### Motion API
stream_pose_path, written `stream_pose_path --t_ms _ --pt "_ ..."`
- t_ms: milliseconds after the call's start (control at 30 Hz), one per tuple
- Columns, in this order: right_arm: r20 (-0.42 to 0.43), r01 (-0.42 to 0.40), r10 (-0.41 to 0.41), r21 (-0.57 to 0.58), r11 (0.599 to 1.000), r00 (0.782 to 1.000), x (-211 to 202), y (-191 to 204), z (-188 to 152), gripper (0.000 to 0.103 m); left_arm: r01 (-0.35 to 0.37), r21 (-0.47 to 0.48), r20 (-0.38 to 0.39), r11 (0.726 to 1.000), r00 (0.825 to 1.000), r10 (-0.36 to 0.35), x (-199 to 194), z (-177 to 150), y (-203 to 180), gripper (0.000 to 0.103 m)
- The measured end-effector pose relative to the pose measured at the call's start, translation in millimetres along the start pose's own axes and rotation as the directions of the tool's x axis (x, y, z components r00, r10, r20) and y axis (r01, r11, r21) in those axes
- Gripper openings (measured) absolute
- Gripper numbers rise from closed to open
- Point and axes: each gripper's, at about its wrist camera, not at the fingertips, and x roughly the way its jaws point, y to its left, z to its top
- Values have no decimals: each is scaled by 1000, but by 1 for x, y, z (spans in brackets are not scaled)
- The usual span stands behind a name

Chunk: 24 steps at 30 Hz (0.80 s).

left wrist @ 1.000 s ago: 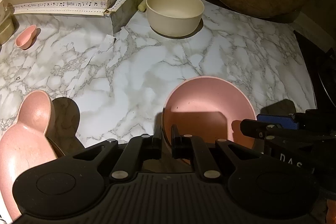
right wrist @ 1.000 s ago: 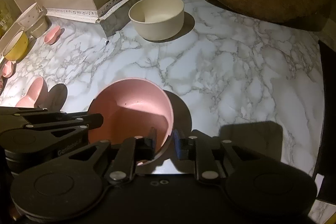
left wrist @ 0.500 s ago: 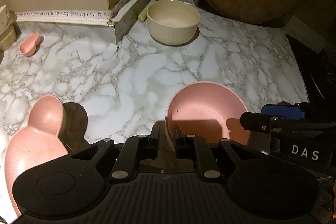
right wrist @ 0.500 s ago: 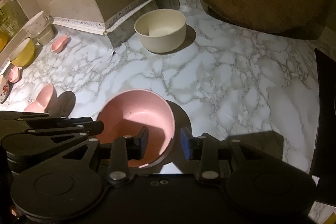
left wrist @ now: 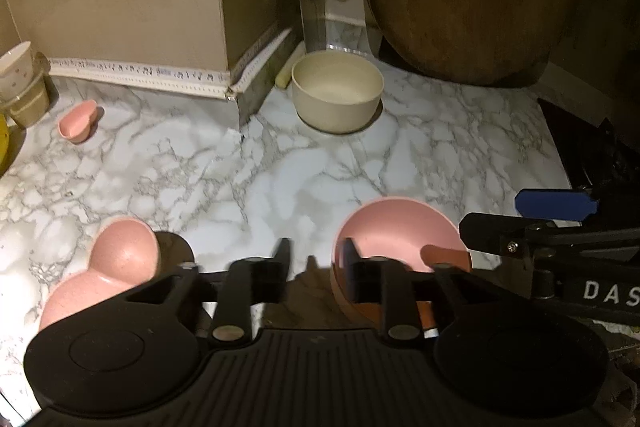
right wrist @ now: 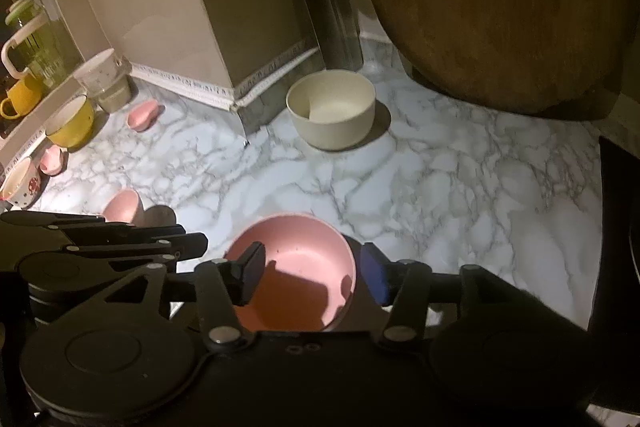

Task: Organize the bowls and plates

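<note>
The white-and-grey marble counter (right wrist: 460, 187) carries a round pink bowl (right wrist: 296, 279) at its near edge, with a deep cream bowl (right wrist: 331, 115) well behind it at the foot of the beige wall column (right wrist: 224, 7). A large round wooden board (right wrist: 492, 7) leans behind and to the right. Far left, a yellow bowl (right wrist: 71, 127) sits near a small pink lobed dish (right wrist: 143, 118), and a larger pink lobed plate (left wrist: 108, 275) lies left of the pink bowl.

White capitals "DAS" on the black body of the right gripper (left wrist: 560, 223), cut off by the frame edge, row of small black music-note marks on the white trim strip (left wrist: 132, 71), no legible words
</note>
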Motion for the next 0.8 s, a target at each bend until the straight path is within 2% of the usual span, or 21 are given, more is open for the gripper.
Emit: stream_pose_path --t_ms 67,233,367,567,800 --pt "17 -2 2 -7 1000 1000 -4 1 3 59 -2 -2 23 1000 1000 2 -5 2 1 50" --pt "59 -12 13 -18 1000 998 -12 2 9 64 -15 4 77 1000 997 15 -14 9 4 55" --pt "89 -21 22 -15 1000 996 -15 0 15 76 -23 -7 124 1000 992 24 -20 16 7 70" --pt "126 -42 43 -11 999 991 -16 -7 30 89 -31 -20 163 999 986 34 -21 29 9 72" --pt "146 -95 93 7 995 985 -5 -22 51 96 -52 -48 187 997 981 60 -11 46 12 76"
